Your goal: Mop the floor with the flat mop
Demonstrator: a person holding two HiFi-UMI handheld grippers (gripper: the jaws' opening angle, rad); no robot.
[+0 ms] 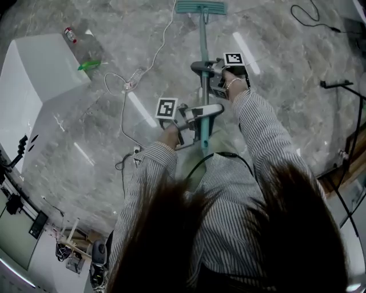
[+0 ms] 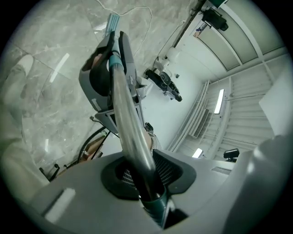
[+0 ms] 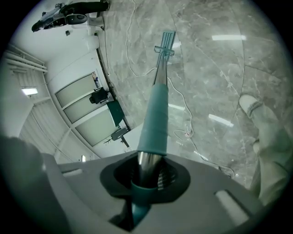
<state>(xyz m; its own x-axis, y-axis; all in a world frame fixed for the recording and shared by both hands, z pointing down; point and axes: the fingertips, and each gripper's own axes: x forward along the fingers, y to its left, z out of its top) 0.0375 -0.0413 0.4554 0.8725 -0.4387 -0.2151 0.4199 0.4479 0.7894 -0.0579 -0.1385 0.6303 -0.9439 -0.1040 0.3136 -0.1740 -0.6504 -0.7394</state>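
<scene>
The person is holding the flat mop (image 1: pixel 203 26) two-handed: the left tool (image 1: pixel 191 117) is clamping the top end of the handle (image 1: pixel 203 51) close to the body and the right tool (image 1: pixel 216 71) is clamping it further down, a staggered grip for leverage, I'd judge. The mop head (image 1: pixel 201 7) is resting flat on the marble floor (image 1: pixel 274 68) ahead (a white cable (image 1: pixel 163 46) is trailing near it).

My mop (image 1: pixel 203 40) is teal, with a bare silver stretch of pole. The floor (image 1: pixel 286 51) is grey marble veined in paler grey. My sleeves (image 1: pixel 260 129) are white with thin dark stripes. My left gripper (image 2: pixel 146 183) and right gripper (image 3: pixel 146 180) are grey, the fingers (image 2: pixel 114 176) lined black, their cubes black-and-white squares.
</scene>
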